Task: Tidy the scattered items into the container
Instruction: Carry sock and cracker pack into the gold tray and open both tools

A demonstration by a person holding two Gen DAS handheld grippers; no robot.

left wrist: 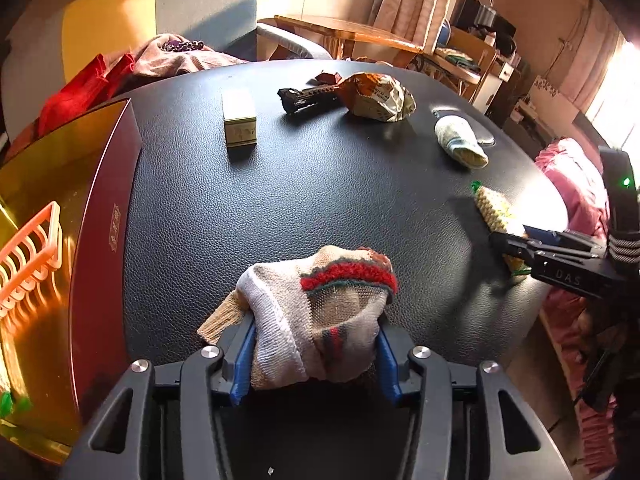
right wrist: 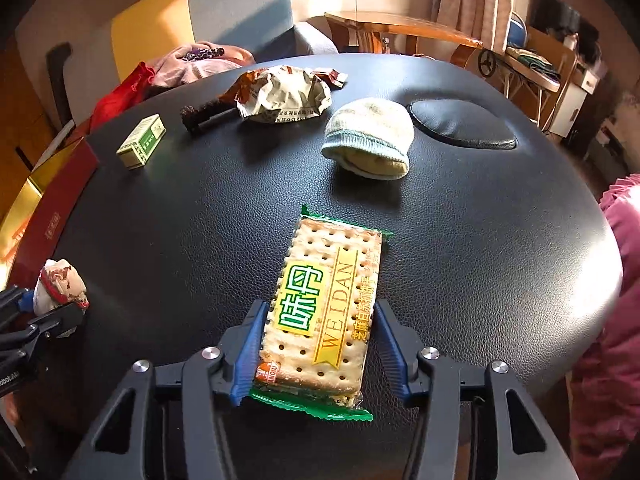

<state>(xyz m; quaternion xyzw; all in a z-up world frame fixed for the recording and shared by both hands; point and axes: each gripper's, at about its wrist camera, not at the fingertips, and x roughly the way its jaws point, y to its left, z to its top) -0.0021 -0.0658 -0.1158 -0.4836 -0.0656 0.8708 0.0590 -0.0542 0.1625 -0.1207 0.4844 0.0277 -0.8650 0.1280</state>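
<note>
My left gripper (left wrist: pixel 316 344) is shut on a bundled sock with a red band (left wrist: pixel 320 316), held above the black padded table (left wrist: pixel 320 184); it also shows in the right wrist view (right wrist: pixel 60 284). My right gripper (right wrist: pixel 318 344) is around a cracker packet (right wrist: pixel 324 308) lying on the table; the left finger touches it, the right finger stands a little off. The red and gold container (left wrist: pixel 52 248) with an orange rack (left wrist: pixel 28 256) stands at the left. A small box (left wrist: pixel 239 122), a black brush (left wrist: pixel 308 98), a crumpled wrapper (left wrist: pixel 380 96) and a pale sock (left wrist: pixel 460 140) lie further back.
A red cloth and pink clothes (left wrist: pixel 120 68) lie behind the container. A raised black oval pad (right wrist: pixel 464 124) sits at the table's far right. Pink fabric (right wrist: pixel 608 280) hangs off the right edge. A wooden table (left wrist: pixel 344 32) and shelves stand behind.
</note>
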